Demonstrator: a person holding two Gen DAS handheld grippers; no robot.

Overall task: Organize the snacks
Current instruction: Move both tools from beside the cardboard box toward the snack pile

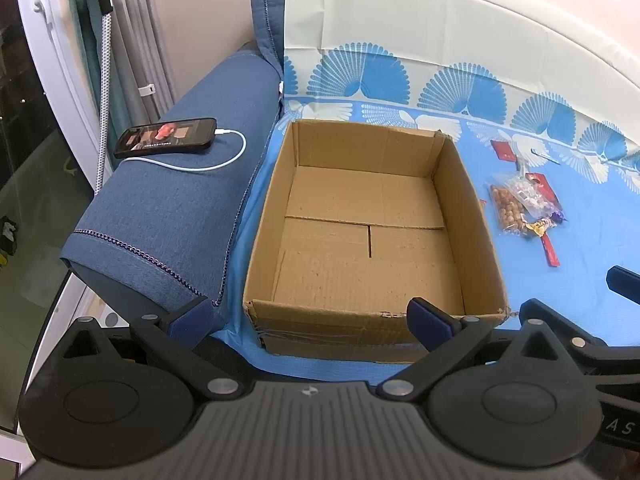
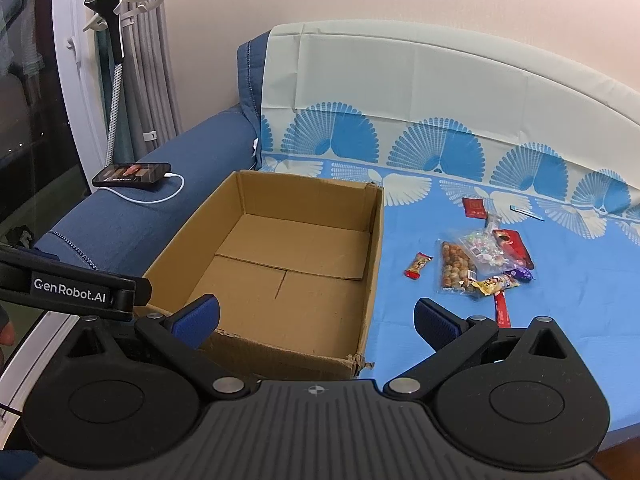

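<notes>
Corrugated cardboard box (image 1: pixel 372 236), rectangular, open top, nothing inside, flaps folded flat on its floor w/ a slit seam, near rim torn & frayed at the corner; it sits on a smooth blue sheet (image 2: pixel 560 320) printed w/ white and blue fan shapes, spread over a sofa seat. Left of the box: rounded denim-weave armrest (image 1: pixel 172 208) w/ chain stitching along the edge, glossy black phone (image 1: pixel 166 137) lying flat on top, white cable plugged in. Snacks lie right of the box, well apart from it, on the sheet: clear crinkly bag of brown nuts (image 2: pixel 454 266), clear bag of pastel candies (image 2: pixel 486 250) overlapping a red flat packet (image 2: pixel 514 246), small red-ended wrapper (image 2: pixel 418 266) alone nearer the box, yellow wrapper (image 2: pixel 494 283), purple wrapper, thin red stick pack (image 2: pixel 502 310). Left gripper (image 1: pixel 310 316) tilted steeply down over the box's near rim, released, blue pads wide, nothing between. Right gripper (image 2: pixel 316 318) tilted down less, over the box's near right corner, also released & holding nothing.
</notes>
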